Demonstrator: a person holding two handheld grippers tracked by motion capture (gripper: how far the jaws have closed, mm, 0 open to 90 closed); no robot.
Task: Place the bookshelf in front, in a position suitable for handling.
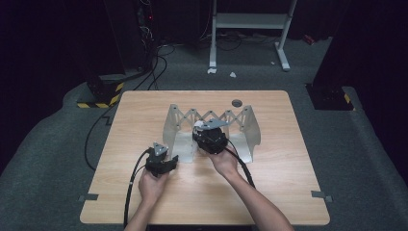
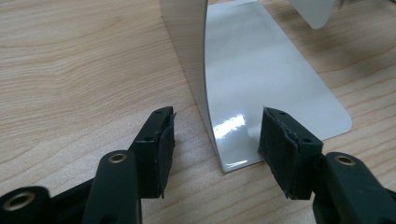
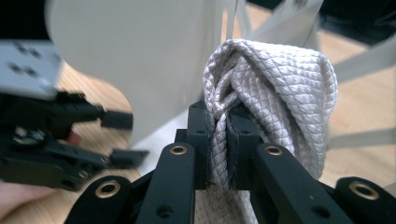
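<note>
Right tool (image 3: 218, 140): jaws clamped on a bunched fold of grey quilted cloth (image 3: 275, 93), held above the white rack (image 1: 211, 130).
Left tool (image 2: 215, 140): jaws apart, straddling the rack's foot plate on the tabletop (image 1: 284, 183).
Handling: cloth likely soft, light, floppy; grip gathered folds.

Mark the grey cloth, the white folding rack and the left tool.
grey cloth (image 3: 275, 88), right gripper view, on its bunched top fold.
white folding rack (image 1: 250, 126), high view, on its right end panel.
left tool (image 2: 215, 140), left gripper view, midway between its fingertips.
</note>
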